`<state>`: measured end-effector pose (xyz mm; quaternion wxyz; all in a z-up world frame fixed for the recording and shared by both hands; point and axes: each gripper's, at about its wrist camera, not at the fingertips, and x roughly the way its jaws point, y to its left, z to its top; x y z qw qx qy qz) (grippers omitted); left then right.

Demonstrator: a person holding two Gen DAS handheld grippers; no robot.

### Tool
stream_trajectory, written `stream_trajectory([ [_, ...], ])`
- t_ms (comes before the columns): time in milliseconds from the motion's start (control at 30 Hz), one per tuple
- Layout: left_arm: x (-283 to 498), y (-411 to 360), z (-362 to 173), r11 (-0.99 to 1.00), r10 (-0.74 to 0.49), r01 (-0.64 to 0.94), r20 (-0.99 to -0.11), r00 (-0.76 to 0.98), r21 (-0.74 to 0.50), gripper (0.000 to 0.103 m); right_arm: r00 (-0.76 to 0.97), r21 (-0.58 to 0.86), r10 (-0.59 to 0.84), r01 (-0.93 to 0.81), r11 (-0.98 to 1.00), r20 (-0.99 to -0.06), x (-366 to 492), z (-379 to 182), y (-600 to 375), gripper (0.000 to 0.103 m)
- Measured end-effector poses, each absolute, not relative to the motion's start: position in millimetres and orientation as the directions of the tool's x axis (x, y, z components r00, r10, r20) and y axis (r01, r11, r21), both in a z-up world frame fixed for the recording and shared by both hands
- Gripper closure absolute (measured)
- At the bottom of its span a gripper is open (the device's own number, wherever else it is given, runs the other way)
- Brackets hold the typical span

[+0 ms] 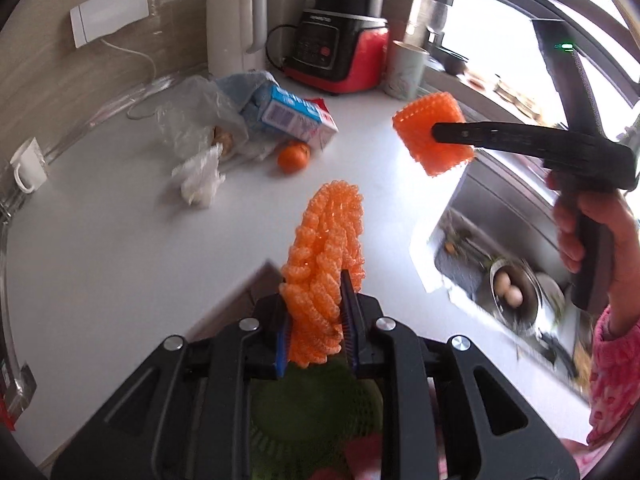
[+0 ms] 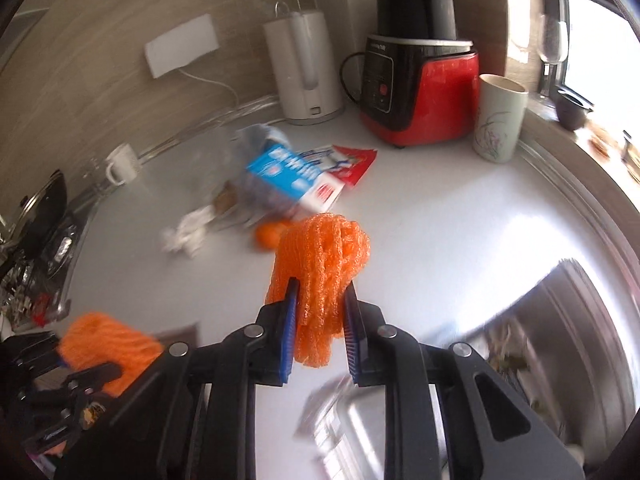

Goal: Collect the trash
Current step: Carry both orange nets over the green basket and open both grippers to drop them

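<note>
Item: 2 orange foam nets, left gripper (image 1: 316,320) clamped on one (image 1: 324,256), right gripper (image 2: 320,320) clamped on the other (image 2: 320,264). Advice: keep both squeezes firm, carry clear of the sink (image 1: 500,216).

Carton (image 1: 294,116) lying on the countertop (image 1: 120,216) at centre frame, plastic bags (image 1: 196,120) to its left, an orange (image 1: 294,156) just below it, kettle (image 1: 236,28) and blender (image 1: 340,52) behind at top, cup (image 1: 406,70) right of the blender, mug (image 1: 28,166) far left, sink (image 1: 500,248) lower right holding a bowl of eggs (image 1: 510,290).

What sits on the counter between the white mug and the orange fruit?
Crumpled plastic bags lie between the white mug and the orange fruit, seen in the left wrist view.
</note>
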<state>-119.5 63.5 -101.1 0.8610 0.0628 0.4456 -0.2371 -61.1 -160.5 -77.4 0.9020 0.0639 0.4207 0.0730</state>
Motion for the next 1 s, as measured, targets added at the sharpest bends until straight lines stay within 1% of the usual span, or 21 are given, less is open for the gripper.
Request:
stream_trajectory([
  [100,-142.3,79.1,-108.9,0.853,-0.371,0.513,-0.803,0.467,-0.096,0.082,0.652,0.184,0.168,-0.044,0.982,-0.739,-102.0,-72.8,-137.5,0.082],
  [233,-162.0,97.9,-131.3,0.812,-0.398,0.571,-0.831,0.389,-0.122,0.082,0.655,0.182,0.131,0.01,0.983,-0.744,-143.5,-73.3,-105.7,0.082],
  [333,-172.3,108.0,-161.4,0.783,-0.391,0.612,-0.855,0.341,-0.114,0.082,0.654,0.159,0.085,0.054,0.986,-0.752,-172.9,-74.2,-83.4,0.082],
  [500,-167.2,116.6,-218.8,0.761,-0.366,0.633,-0.899,0.239,-0.142,0.08,0.663,0.17,0.045,0.124,0.978,-0.747,-217.5,-69.0,-53.9,0.082],
  [533,-163.6,118.5,-231.7,0.762,-0.363,0.628,-0.907,0.213,-0.158,0.075,0.664,0.16,0.034,0.13,0.979,-0.747,-225.4,-69.1,-48.9,0.082],
  [567,-160.3,118.8,-242.6,0.76,-0.357,0.628,-0.915,0.189,-0.167,0.072,0.665,0.146,0.017,0.139,0.979,-0.747,-233.4,-69.1,-42.2,0.082],
  [633,-154.6,118.5,-262.8,0.774,-0.312,0.618,-0.933,0.177,-0.142,0.054,0.665,0.137,0.002,0.151,0.979,-0.747,-245.3,-71.2,-33.2,0.082],
  [700,-152.1,117.1,-272.4,0.772,-0.282,0.626,-0.943,0.178,-0.112,0.05,0.662,0.132,-0.01,0.165,0.977,-0.75,-254.1,-74.7,-25.0,0.082],
  [767,-151.5,118.5,-269.6,0.763,-0.291,0.635,-0.941,0.171,-0.121,0.046,0.654,0.139,-0.009,0.175,0.975,-0.757,-260.6,-81.6,-16.8,0.082],
  [800,-152.4,119.7,-265.6,0.76,-0.302,0.638,-0.937,0.178,-0.124,0.041,0.65,0.143,-0.006,0.176,0.974,-0.76,-263.4,-85.8,-11.7,0.082],
  [833,-154.4,122.4,-257.7,0.754,-0.319,0.645,-0.927,0.196,-0.123,0.035,0.648,0.147,-0.002,0.175,0.974,-0.762,-264.4,-88.9,-8.9,0.081],
  [1000,-155.7,149.6,-202.9,0.755,-0.371,0.649,-0.877,0.306,-0.093,0.025,0.625,0.141,0.01,0.161,0.977,-0.78,-271.2,-106.8,9.1,0.081],
])
